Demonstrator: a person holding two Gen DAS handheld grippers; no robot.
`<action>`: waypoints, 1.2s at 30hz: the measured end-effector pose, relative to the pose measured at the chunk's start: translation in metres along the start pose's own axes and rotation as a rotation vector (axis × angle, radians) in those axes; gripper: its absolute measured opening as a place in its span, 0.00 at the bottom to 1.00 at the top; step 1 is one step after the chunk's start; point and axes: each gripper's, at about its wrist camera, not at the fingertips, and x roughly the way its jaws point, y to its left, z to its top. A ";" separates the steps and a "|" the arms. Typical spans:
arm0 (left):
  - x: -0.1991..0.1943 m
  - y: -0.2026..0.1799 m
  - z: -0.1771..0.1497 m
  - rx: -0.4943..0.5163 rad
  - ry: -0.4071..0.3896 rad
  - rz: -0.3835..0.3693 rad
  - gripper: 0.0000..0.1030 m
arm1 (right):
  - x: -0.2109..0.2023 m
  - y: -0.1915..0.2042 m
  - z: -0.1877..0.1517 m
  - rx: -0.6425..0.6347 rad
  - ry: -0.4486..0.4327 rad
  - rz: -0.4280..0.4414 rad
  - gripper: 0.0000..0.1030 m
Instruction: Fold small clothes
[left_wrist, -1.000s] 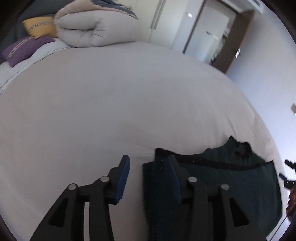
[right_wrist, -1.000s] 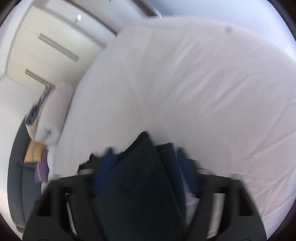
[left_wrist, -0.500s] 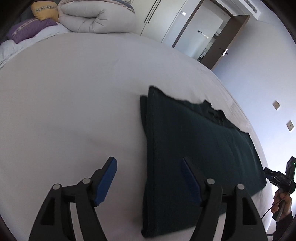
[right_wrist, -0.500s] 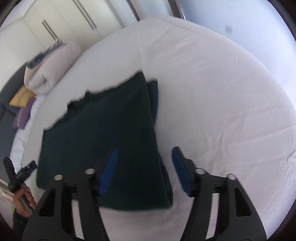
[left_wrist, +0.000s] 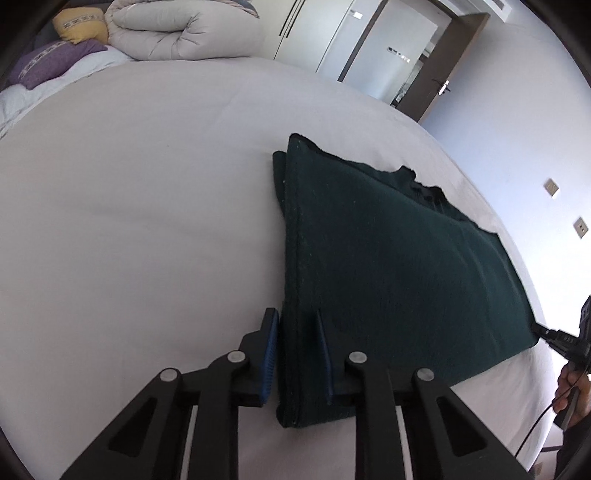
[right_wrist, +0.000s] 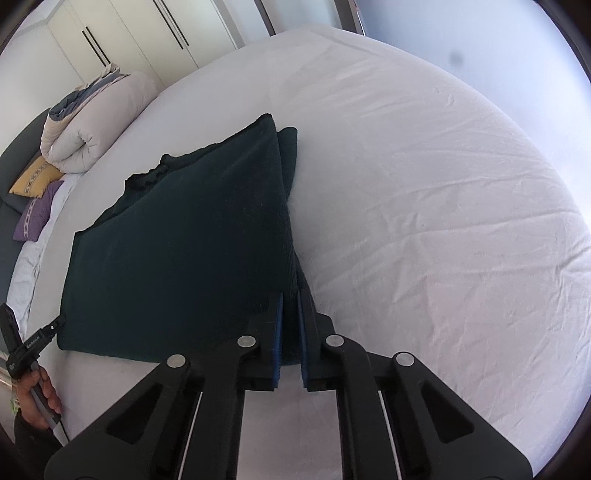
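Both grippers just closing on near corners of dark green folded garment (left_wrist: 388, 258); left gripper (left_wrist: 297, 326), right gripper (right_wrist: 290, 314) clamped.

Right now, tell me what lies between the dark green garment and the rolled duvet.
Only bare white sheet lies between the dark green garment and the rolled duvet; the left wrist view shows it.

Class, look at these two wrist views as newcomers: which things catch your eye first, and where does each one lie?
First, the dark green garment, folded flat on the white bed. Next, the left tool and the right tool, whose jaws have just been closing, each pinching one of the garment's near corners. At the bed's far end lie a rolled duvet and yellow and purple pillows.
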 end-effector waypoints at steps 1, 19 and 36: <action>-0.001 0.000 -0.001 -0.002 0.001 0.001 0.21 | 0.002 0.000 0.002 0.006 -0.001 0.010 0.07; -0.002 -0.010 -0.003 0.074 0.013 0.008 0.08 | 0.006 0.004 -0.001 -0.026 0.016 -0.017 0.04; -0.016 0.004 -0.033 0.050 0.012 -0.003 0.05 | 0.008 -0.013 -0.019 0.034 0.021 0.000 0.04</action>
